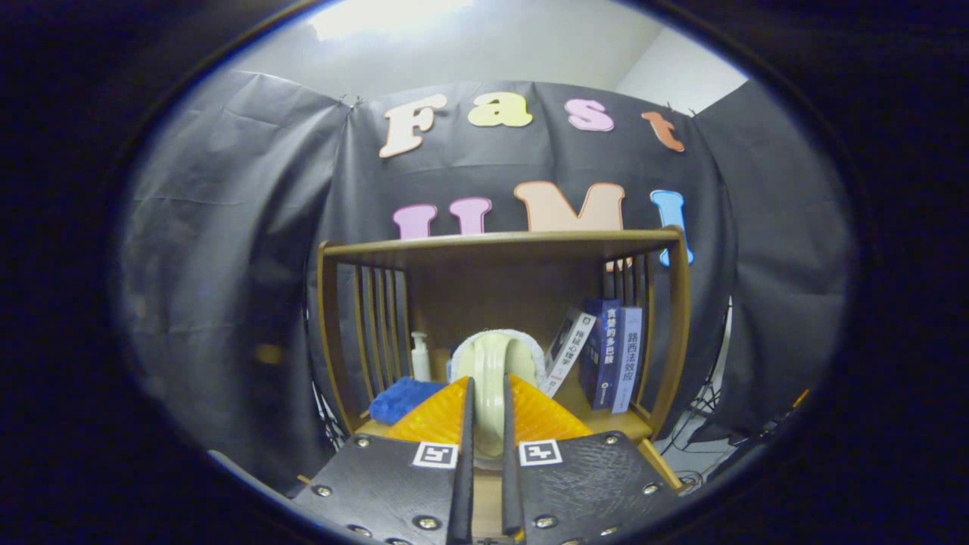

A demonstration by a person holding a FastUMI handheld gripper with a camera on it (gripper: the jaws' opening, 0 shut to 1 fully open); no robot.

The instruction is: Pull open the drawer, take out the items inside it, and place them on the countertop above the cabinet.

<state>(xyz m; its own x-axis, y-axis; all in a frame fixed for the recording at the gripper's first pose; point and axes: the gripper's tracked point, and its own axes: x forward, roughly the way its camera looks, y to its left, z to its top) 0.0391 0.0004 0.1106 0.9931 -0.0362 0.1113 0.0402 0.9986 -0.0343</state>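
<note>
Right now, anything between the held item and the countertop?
Nothing visible. The gripper is shut on the pale green item over the countertop; blue cloth lies left of the fingers, books stand right.

You have books leaning at the shelf's right side, a white pump bottle left.

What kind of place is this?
Probably a test booth set up like a home: black cloth wall, wooden shelf with books. The hand-held gripper is shut on a pale cup.
</note>
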